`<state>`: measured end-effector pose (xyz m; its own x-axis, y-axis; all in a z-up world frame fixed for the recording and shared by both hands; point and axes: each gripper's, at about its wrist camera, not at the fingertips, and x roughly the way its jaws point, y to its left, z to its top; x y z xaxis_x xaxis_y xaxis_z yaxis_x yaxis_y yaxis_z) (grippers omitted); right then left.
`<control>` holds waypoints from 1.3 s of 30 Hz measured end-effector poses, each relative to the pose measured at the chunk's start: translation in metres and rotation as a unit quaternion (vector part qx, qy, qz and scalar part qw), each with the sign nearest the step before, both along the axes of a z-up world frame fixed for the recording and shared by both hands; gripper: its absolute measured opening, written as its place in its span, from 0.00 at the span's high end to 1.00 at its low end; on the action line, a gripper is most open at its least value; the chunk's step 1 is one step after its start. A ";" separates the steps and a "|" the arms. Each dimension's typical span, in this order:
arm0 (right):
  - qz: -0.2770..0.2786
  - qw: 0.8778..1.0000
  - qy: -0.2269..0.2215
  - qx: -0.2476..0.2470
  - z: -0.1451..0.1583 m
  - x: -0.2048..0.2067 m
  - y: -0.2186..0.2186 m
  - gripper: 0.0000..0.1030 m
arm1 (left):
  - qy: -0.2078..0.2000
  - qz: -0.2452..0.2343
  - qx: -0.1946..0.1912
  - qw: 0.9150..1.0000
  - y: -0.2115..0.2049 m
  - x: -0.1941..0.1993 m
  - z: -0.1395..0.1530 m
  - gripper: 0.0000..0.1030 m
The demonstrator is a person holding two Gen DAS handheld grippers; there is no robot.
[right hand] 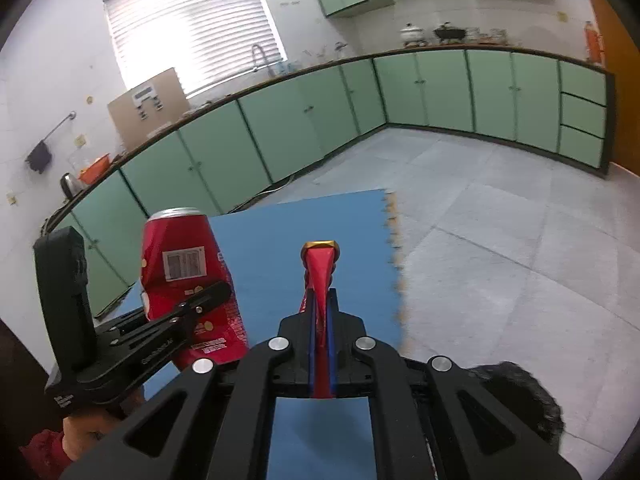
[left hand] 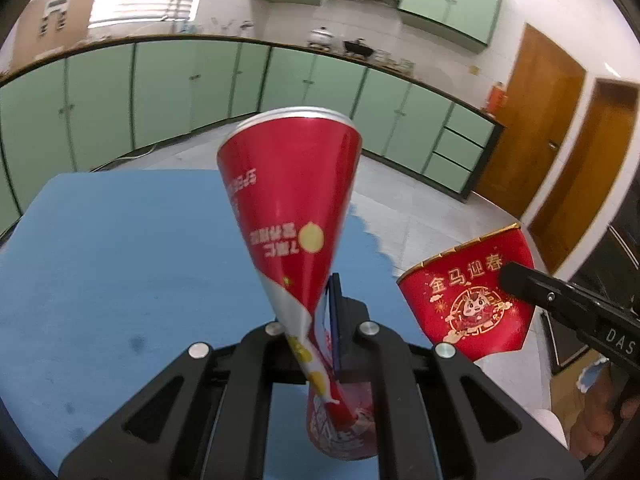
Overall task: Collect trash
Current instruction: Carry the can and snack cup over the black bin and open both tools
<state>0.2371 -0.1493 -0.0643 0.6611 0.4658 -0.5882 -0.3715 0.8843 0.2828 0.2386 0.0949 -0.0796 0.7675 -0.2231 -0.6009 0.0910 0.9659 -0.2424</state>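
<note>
My left gripper (left hand: 320,320) is shut on a crushed red drink can (left hand: 292,192), held upside down in the air above the blue foam mat (left hand: 120,260). The can also shows in the right wrist view (right hand: 184,276), with the left gripper (right hand: 208,296) clamped across it. My right gripper (right hand: 320,300) is shut on a flattened red paper cup with a gold rim (right hand: 320,264). That cup shows in the left wrist view (left hand: 468,300) at the right, held by the right gripper (left hand: 508,276) beyond the mat's edge.
Green kitchen cabinets (right hand: 320,120) run along the walls under a dark counter with pots (right hand: 448,34). Grey tiled floor (right hand: 500,220) lies right of the mat. Wooden doors (left hand: 540,128) stand at the right. A dark fuzzy object (right hand: 520,396) sits at lower right.
</note>
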 end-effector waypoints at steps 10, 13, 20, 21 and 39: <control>-0.088 0.996 -0.009 -0.019 0.004 -0.035 -0.106 0.96 | -0.016 -0.089 -0.006 0.996 -0.113 -0.004 0.003 0.95; -0.114 0.993 -0.008 -0.030 -0.001 -0.046 -0.134 0.96 | -0.016 -0.109 -0.007 0.994 -0.142 -0.006 -0.003 0.95; -0.158 0.986 0.008 -0.048 -0.022 -0.062 -0.176 0.95 | 0.001 -0.141 0.003 0.990 -0.199 -0.012 -0.034 0.95; -0.162 0.985 0.012 -0.052 -0.027 -0.063 -0.180 0.95 | 0.004 -0.144 0.008 0.990 -0.206 -0.012 -0.039 0.95; -0.200 0.977 0.053 -0.042 -0.062 -0.056 -0.213 0.56 | 0.048 -0.141 0.002 0.989 -0.205 0.014 -0.055 0.53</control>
<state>0.1809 -0.3623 -0.1261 0.7135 0.1287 -0.6888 0.0371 0.9747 0.2205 0.2525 -0.1099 -0.1344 0.6154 -0.4171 -0.6688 0.3332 0.9066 -0.2589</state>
